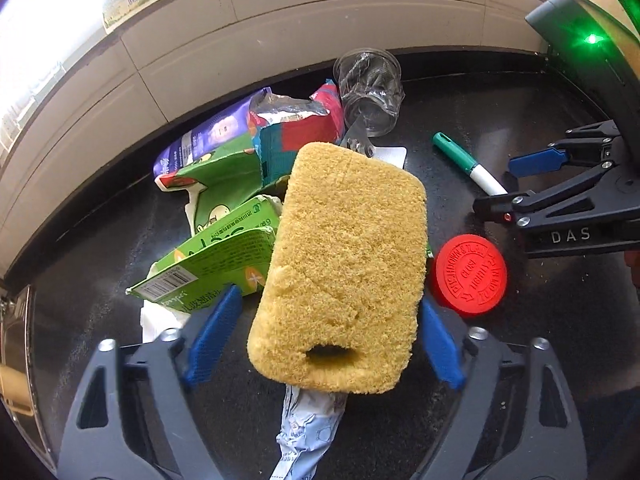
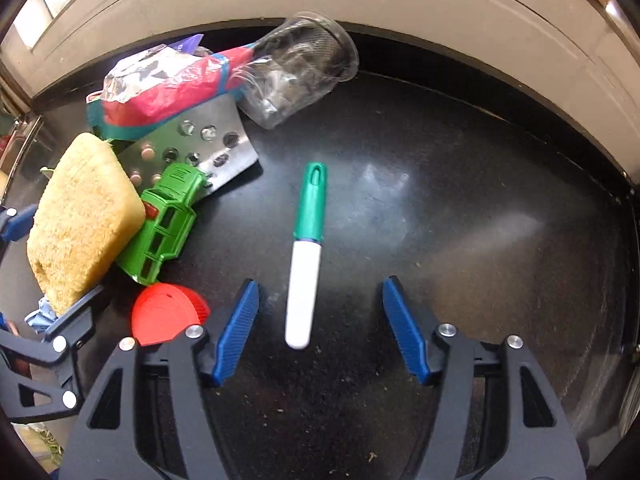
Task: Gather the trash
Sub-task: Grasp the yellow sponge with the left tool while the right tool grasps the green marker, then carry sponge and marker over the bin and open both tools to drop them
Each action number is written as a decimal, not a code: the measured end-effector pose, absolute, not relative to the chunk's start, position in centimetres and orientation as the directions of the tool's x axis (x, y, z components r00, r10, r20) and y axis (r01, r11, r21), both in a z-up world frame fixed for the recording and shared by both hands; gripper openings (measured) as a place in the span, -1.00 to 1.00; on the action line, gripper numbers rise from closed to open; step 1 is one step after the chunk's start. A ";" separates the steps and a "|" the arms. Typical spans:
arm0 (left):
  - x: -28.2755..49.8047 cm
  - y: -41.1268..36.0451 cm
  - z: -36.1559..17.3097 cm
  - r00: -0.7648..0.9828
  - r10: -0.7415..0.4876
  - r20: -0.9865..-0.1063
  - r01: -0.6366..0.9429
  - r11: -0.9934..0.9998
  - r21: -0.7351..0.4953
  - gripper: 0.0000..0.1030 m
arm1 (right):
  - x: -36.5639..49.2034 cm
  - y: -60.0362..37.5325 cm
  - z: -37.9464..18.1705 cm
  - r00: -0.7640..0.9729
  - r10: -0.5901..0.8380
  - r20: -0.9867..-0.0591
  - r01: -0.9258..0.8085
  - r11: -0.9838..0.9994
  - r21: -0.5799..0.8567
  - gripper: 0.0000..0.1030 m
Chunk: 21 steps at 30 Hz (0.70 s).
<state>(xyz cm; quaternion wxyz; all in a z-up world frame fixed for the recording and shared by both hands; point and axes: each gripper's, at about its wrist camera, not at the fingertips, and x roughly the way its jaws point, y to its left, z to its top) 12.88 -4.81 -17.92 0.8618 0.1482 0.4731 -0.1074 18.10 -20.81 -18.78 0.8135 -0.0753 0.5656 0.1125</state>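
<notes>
We see cartons [image 1: 224, 252] and a red cap [image 1: 470, 274] crowd our left tongs [image 1: 320, 336], spread around the sponge [image 1: 344, 268]; right tongs [image 2: 320, 332] gape astride the marker [image 2: 306, 264], untouched on the tabletop [image 2: 460, 208].

Right gripper [image 2: 320, 320] straddles green-capped marker [image 2: 306, 256], pads apart; sponge [image 2: 80, 220] left.

My left wrist camera looks steeply down, close over the sponge [image 1: 340, 264] that fills the centre of its frame, the wall along the top. My right wrist camera faces down on the black counter [image 2: 460, 208], the marker [image 2: 306, 256] at centre. Both views share sponge, marker, red lid [image 1: 470, 274] and clear cup [image 2: 300, 68].
</notes>
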 end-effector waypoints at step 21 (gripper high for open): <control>6.1 -2.8 -11.6 0.578 -0.044 -0.815 0.164 0.984 0.063 0.16 | 10.2 -22.3 -11.5 0.425 0.182 -0.887 -0.273 0.960 0.066 -0.73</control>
